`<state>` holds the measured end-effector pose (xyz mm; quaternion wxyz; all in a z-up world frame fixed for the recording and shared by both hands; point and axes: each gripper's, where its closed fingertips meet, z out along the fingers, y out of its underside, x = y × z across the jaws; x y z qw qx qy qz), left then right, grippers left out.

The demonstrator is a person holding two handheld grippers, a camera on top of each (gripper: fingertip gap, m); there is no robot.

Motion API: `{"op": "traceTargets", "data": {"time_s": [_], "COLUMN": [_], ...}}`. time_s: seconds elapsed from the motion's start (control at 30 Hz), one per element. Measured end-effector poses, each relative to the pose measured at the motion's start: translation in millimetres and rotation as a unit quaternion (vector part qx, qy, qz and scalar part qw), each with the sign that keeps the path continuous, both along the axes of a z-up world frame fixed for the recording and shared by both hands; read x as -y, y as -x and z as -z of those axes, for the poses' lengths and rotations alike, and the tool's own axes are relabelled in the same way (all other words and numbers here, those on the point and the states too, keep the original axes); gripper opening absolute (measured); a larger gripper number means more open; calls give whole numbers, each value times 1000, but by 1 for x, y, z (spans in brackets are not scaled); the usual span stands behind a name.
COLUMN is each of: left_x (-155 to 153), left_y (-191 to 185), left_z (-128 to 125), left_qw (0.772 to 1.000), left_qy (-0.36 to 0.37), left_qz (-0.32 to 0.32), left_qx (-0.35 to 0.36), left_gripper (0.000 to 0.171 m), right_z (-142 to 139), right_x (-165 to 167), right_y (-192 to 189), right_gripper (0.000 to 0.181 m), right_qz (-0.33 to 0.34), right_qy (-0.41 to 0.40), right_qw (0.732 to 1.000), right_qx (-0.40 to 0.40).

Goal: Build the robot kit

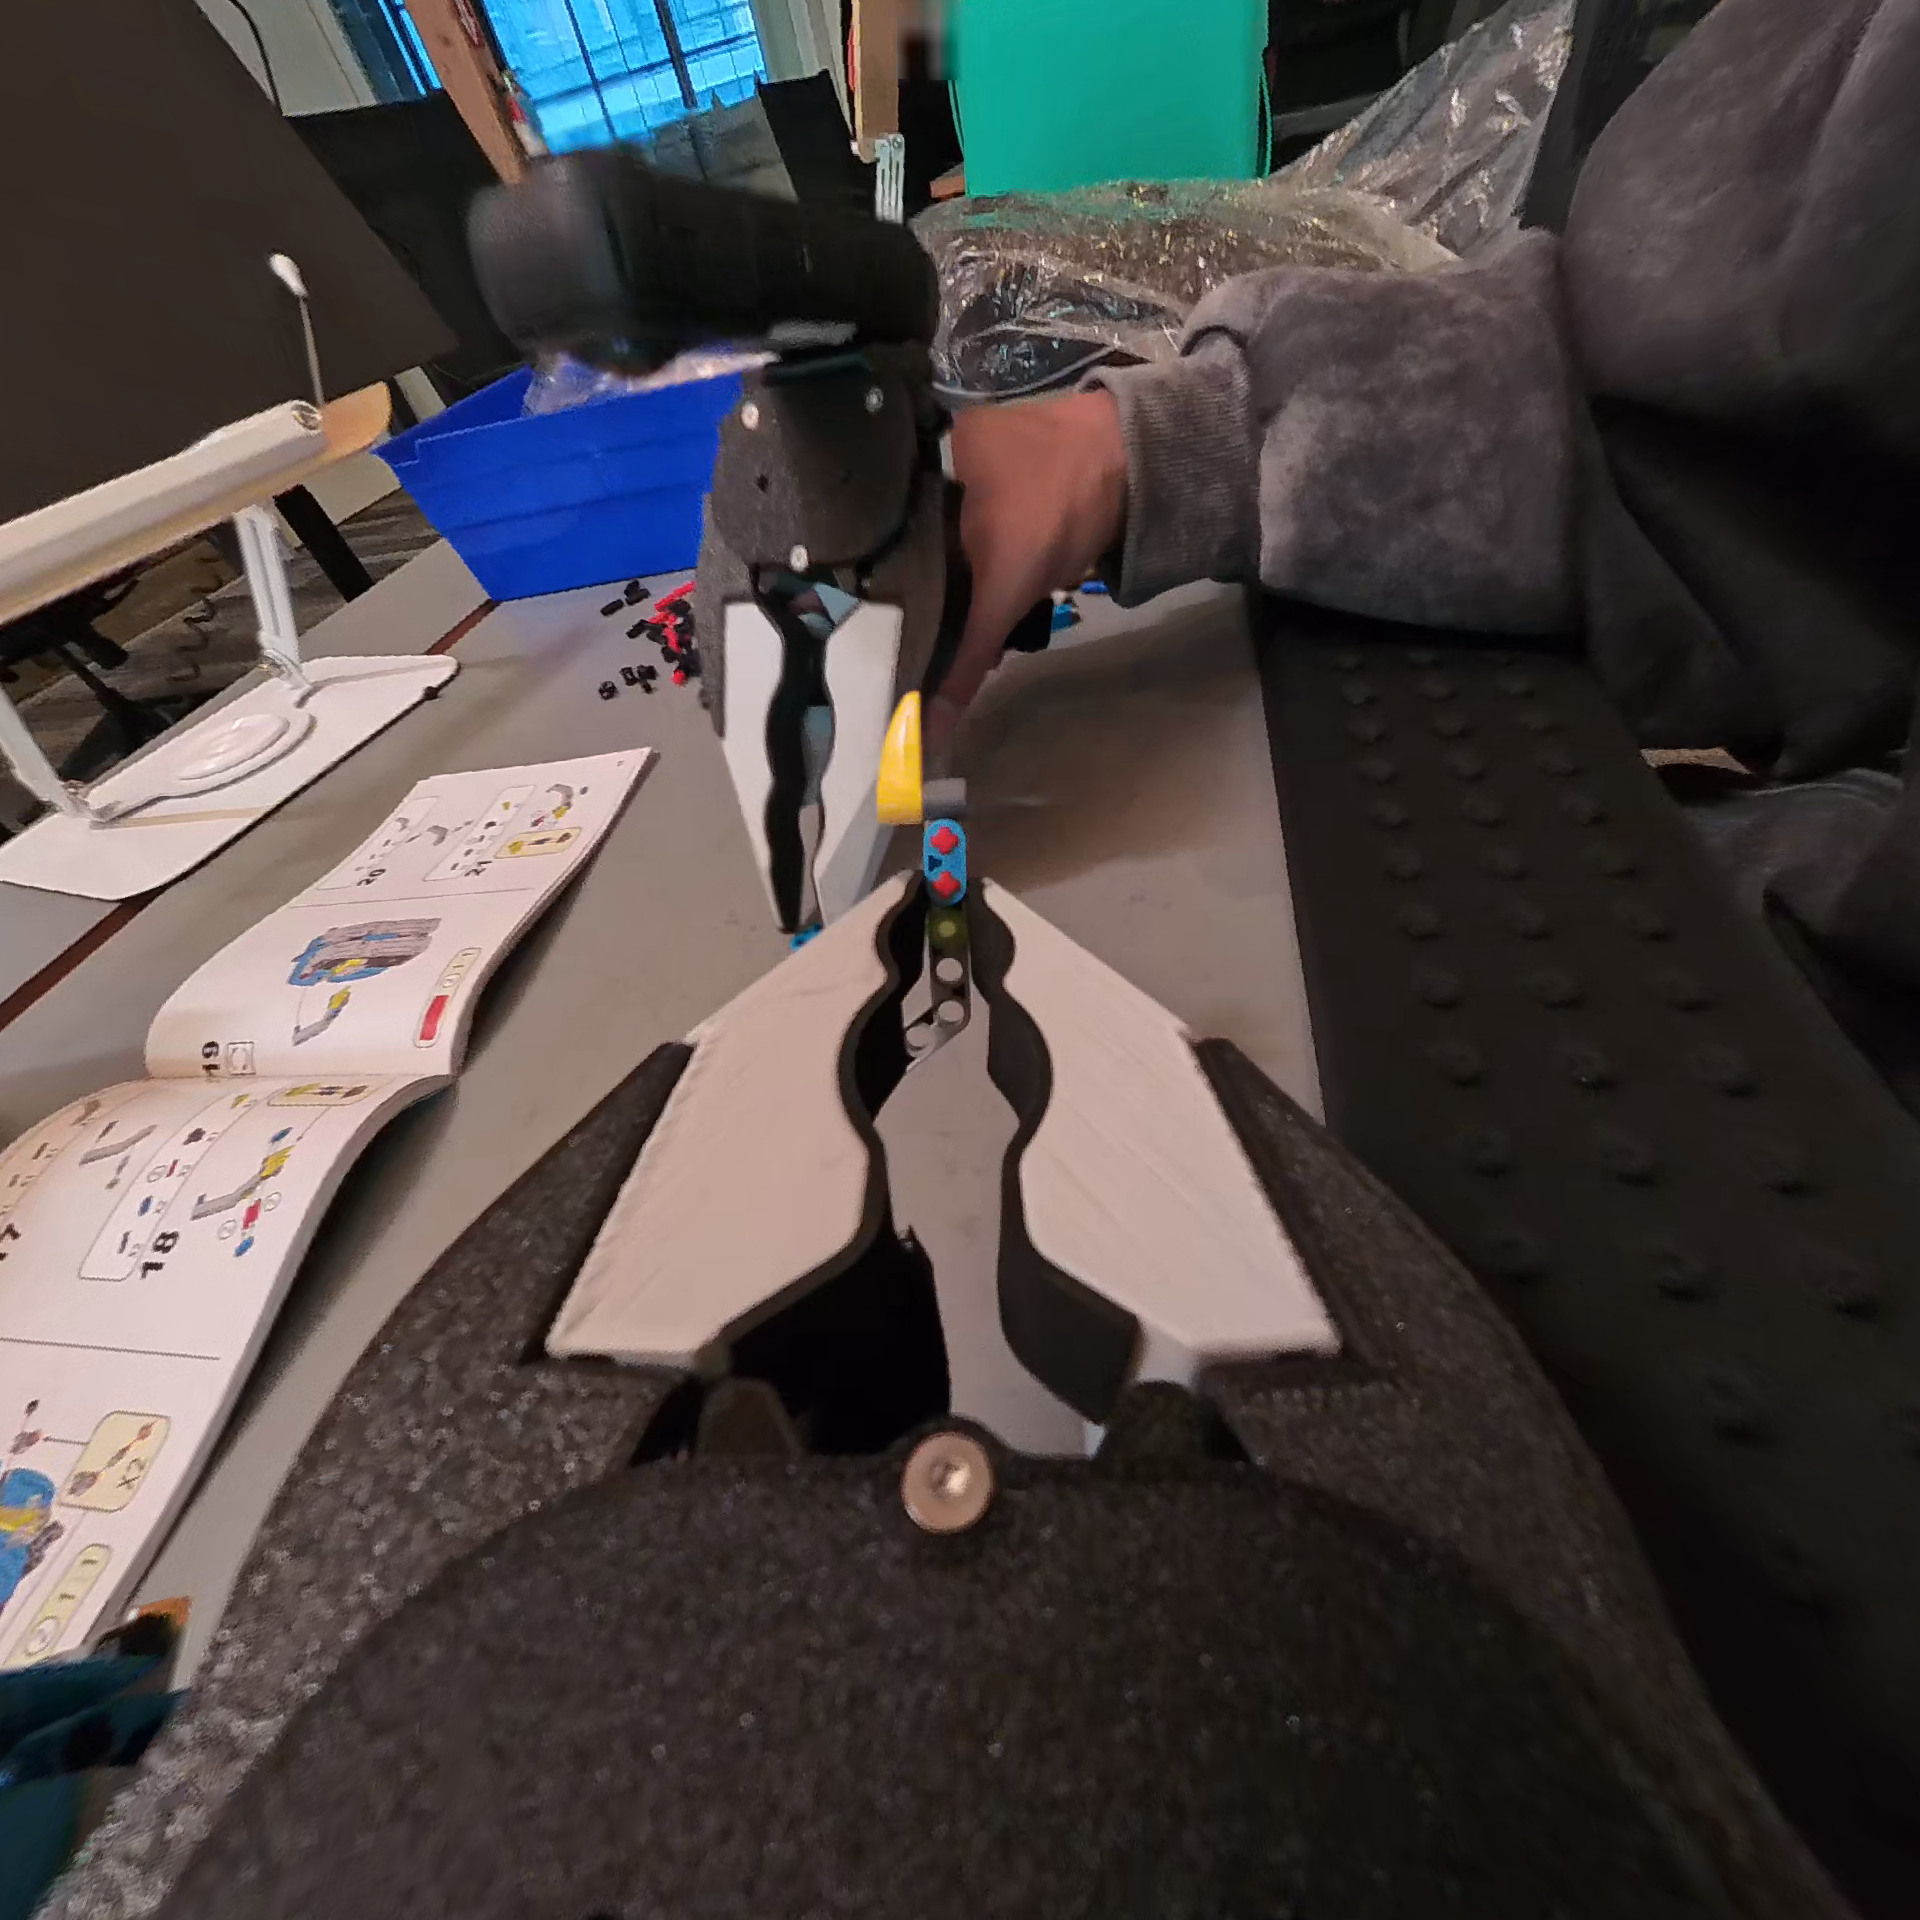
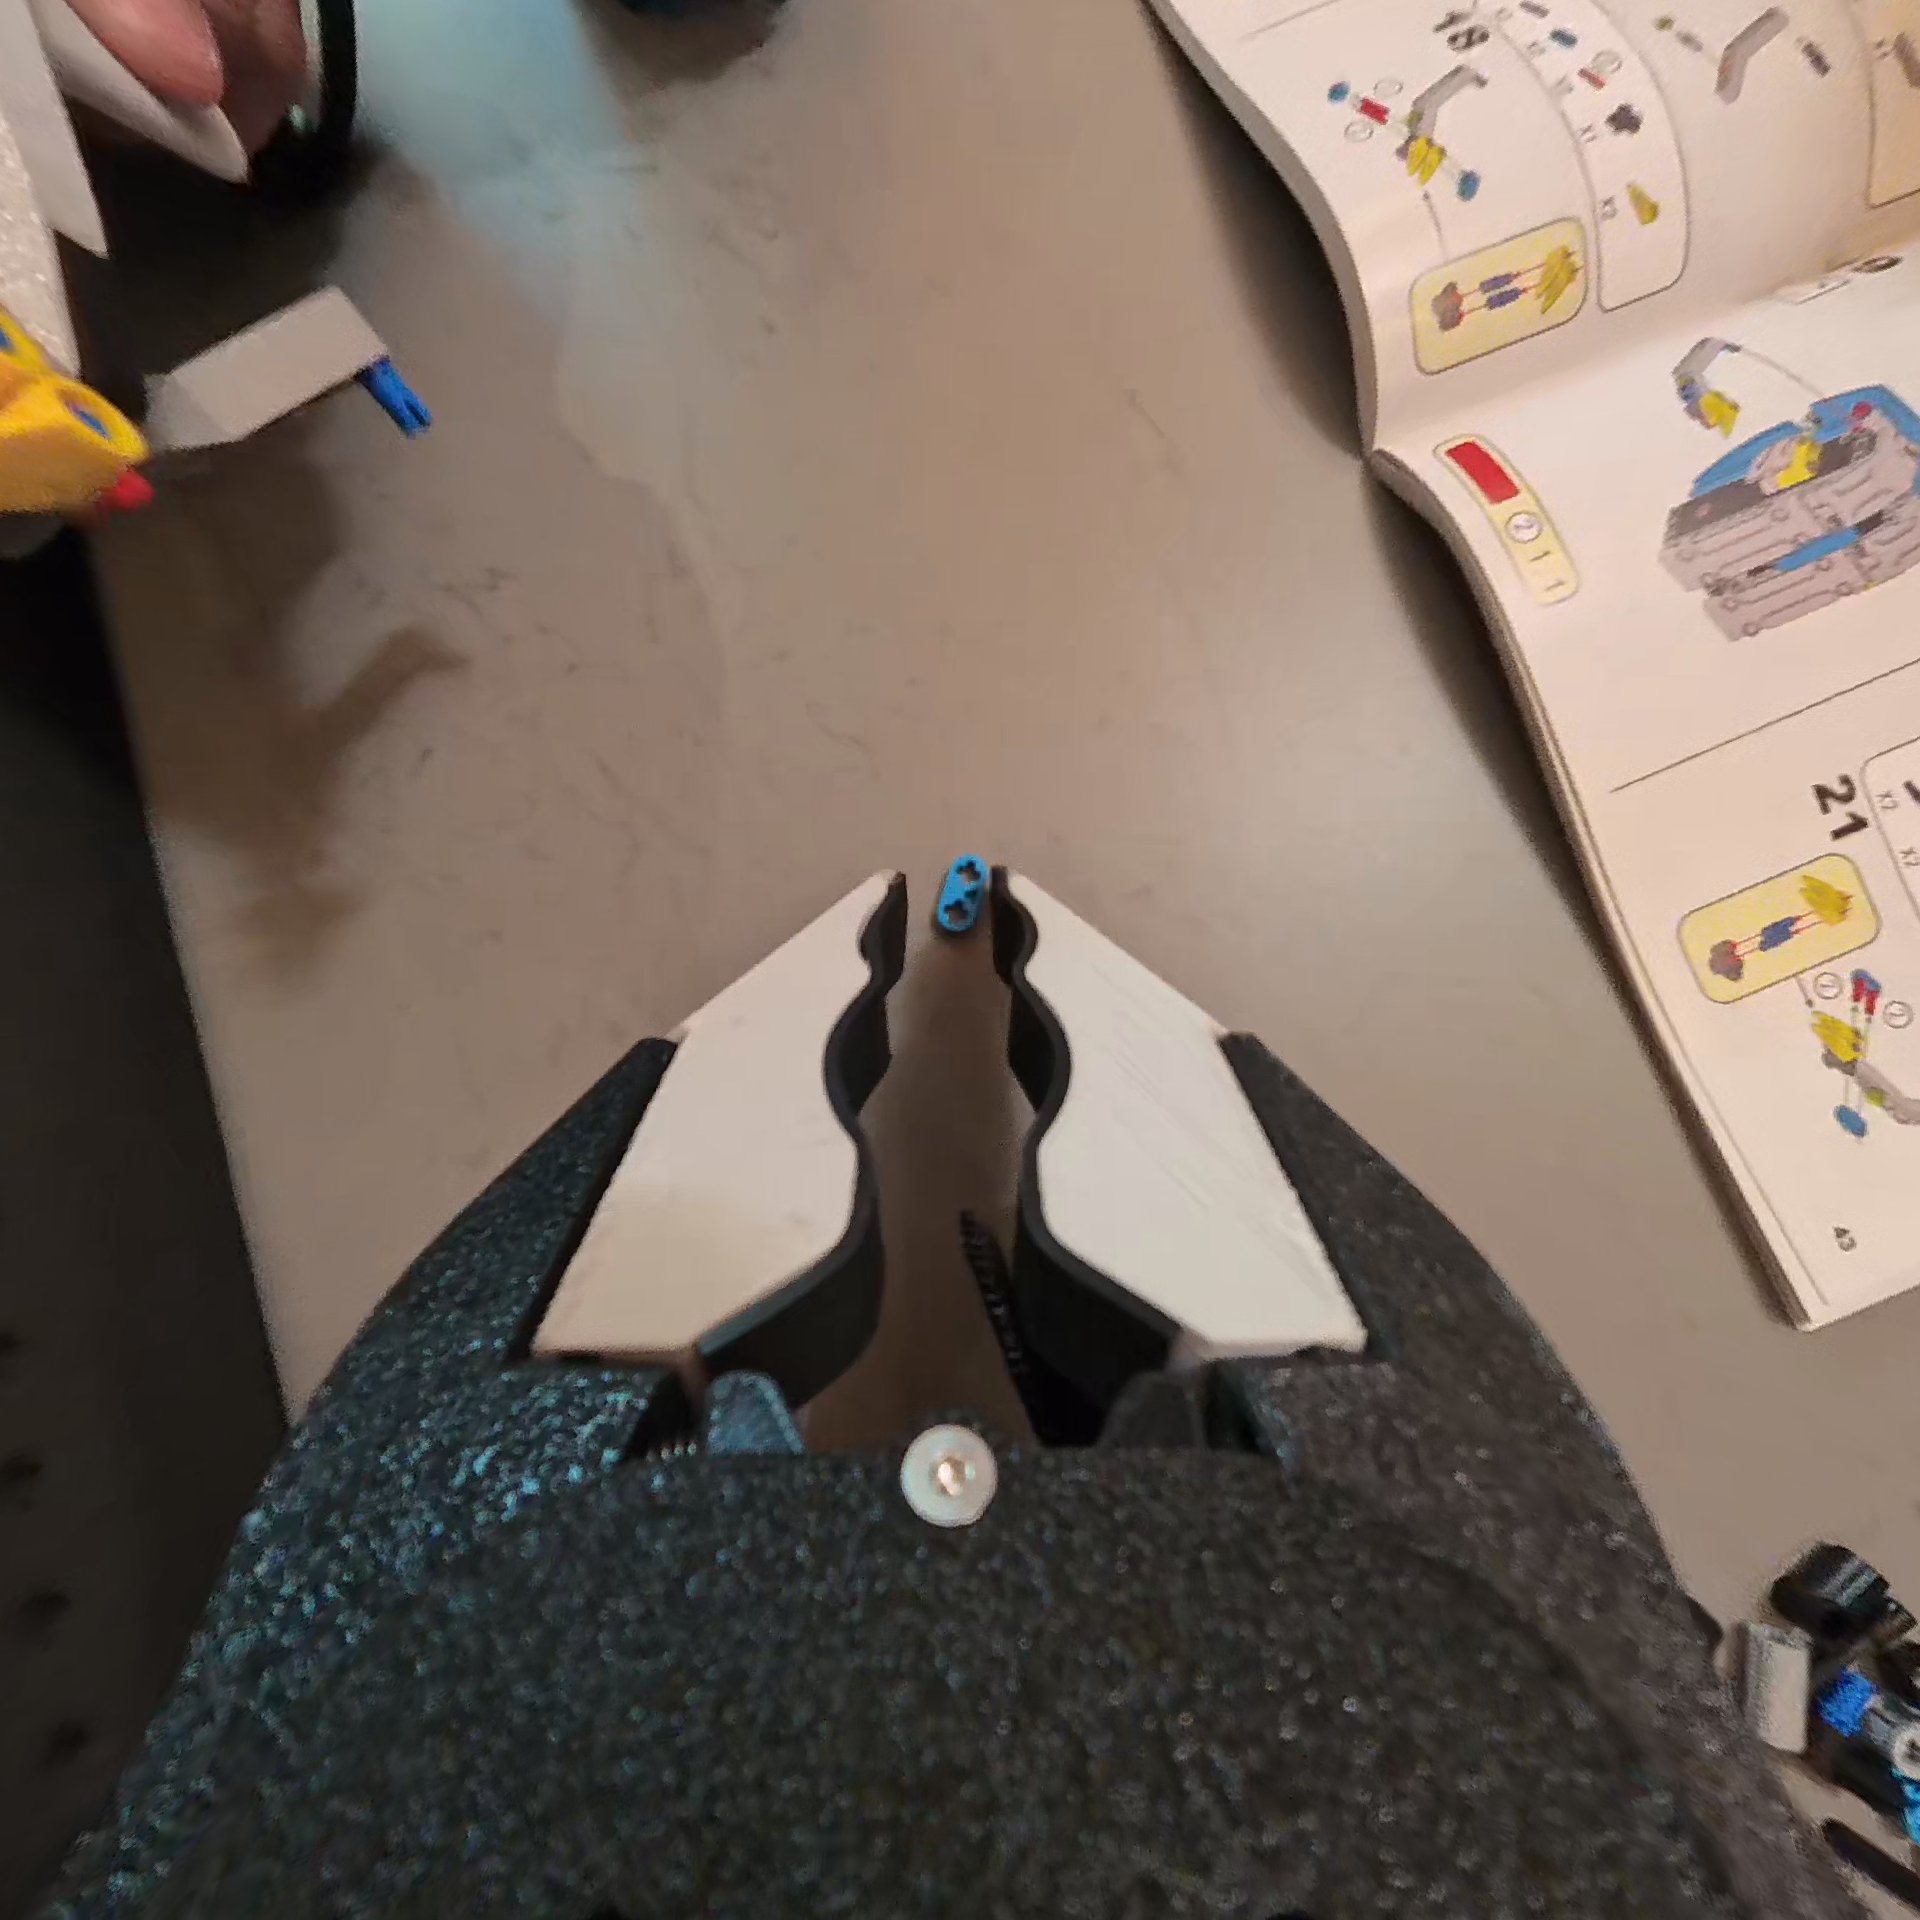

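Observation:
My left gripper (image 1: 945,891) is shut on a grey holed beam (image 1: 948,992). The beam carries a blue connector with red pins (image 1: 944,860) and a yellow claw piece (image 1: 900,764) above the fingertips. My right gripper (image 2: 943,883) points down at the grey table (image 2: 727,520). Its jaws are narrowly open around a small blue two-hole piece (image 2: 961,894); the right fingertip touches it and a slit shows on the left. The right gripper (image 1: 800,920) also shows in the left wrist view, held by a hand (image 1: 1029,520). The yellow piece (image 2: 52,436) shows at the right wrist view's left edge.
An open instruction booklet (image 1: 312,987) (image 2: 1662,520) lies on the table. A blue bin (image 1: 582,488), a white lamp base (image 1: 208,748) and loose small parts (image 1: 655,634) stand behind. A black studded mat (image 1: 1558,1039) lies at the right. A grey piece with a blue pin (image 2: 270,379) and more parts (image 2: 1849,1704) show. Spacing between my two grippers at the tips: around 12 cm.

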<state>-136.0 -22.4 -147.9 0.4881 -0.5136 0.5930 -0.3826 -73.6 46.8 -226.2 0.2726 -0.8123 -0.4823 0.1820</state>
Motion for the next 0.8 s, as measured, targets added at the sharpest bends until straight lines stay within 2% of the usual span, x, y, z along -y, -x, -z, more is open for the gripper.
{"op": "traceTargets", "data": {"time_s": [0.13, 0.27, 0.33, 0.4, 0.47, 0.53, 0.7, 0.8], "left_x": [-7, -21, -27, -31, -32, -34, -38, -38], "left_y": [4, 11, 14, 17, 20, 23, 27, 26], "left_z": [-14, -32, -39, -46, -58, -69, -84, -84], "left_qw": [999, 991, 983, 973, 957, 940, 895, 883], "left_qy": [22, 92, 136, 175, 225, 268, 359, 381], "left_qz": [-9, -18, -20, -16, -4, 3, 26, 34], "left_qx": [38, 98, 124, 150, 181, 211, 264, 271], "left_gripper": [7, 7, 7, 7, 7, 7, 7, 7], "right_z": [5, 5, -10, -54, -103, -134, -155, -166], "right_x": [-2, -2, 7, 13, 20, 29, 29, 29], "right_y": [-1, -1, 16, 36, 52, 63, 77, 78], "right_gripper": [7, 7, 7, 7, 6, 7, 6, 6], "right_qz": [17, 24, 6, -21, -40, -41, 10, 18], "right_qy": [7, 23, 40, 4, -47, -49, 25, 46], "right_qw": [1000, 999, 997, 984, 958, 934, 882, 853], "right_qx": [17, 16, -60, -176, -279, -351, -471, -520]}}
